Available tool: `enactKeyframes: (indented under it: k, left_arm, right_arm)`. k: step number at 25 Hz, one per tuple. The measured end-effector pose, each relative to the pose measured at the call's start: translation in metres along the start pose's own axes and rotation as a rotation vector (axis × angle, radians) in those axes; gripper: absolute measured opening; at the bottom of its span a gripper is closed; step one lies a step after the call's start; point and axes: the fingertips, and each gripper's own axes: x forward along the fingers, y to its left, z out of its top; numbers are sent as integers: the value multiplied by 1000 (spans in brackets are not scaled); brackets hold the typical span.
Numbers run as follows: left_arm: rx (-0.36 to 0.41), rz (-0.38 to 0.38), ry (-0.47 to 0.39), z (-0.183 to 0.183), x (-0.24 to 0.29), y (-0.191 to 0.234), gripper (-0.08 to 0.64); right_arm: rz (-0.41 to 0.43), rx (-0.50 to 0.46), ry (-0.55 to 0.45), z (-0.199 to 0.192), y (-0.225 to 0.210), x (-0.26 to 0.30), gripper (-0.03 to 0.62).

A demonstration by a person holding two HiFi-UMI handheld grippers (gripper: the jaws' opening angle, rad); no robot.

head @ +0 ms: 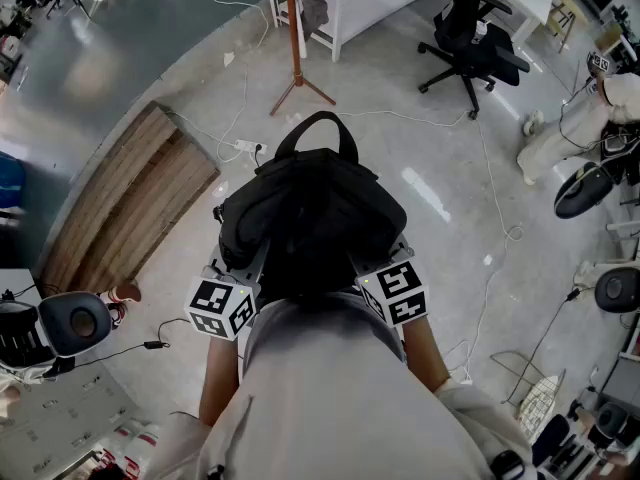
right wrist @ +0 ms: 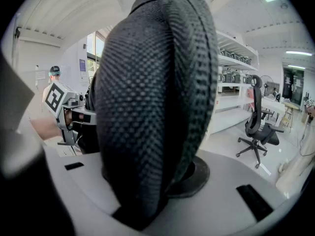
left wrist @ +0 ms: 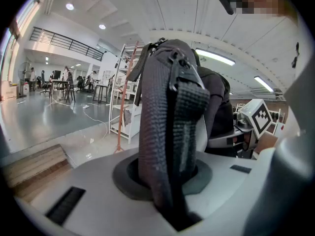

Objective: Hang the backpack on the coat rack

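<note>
Grey concrete floor (head: 400, 138); left gripper (left wrist: 170, 181) and right gripper (right wrist: 142, 181) fingers pinch straps of black fabric backpack (head: 312, 218); slick mesh may slip, dropping it.

Black backpack strap (left wrist: 167, 132) clamped in left gripper (left wrist: 171, 206), coat rack (left wrist: 124, 107) beyond, shelving (left wrist: 117, 90) behind

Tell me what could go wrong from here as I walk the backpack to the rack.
Cables and a power strip cross the floor before the rack: likely trip hazard. The left gripper and right gripper hold only straps, so the backpack may swing or slip. The rack's thin legs might let it tip.
</note>
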Motion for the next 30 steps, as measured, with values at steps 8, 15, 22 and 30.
enactKeyframes:
  k: [8,15,22,30]
  left_arm:
    - [44,-6,-25,20,14,-38,71]
    - [70,-28,-27,41,30,-49,71]
    - [13,-73,-21,39,61,-38,69]
    - [14,-99,-9,62,109,-4,69]
  right_arm:
    - [4,-15,-46,4,-30,-31,125]
    - [-13,-1,-70,18,-50,-41,138]
    - [-58,-27,-40,24,-75,-24,138]
    - [-72,3,-11,47,-110,14,140]
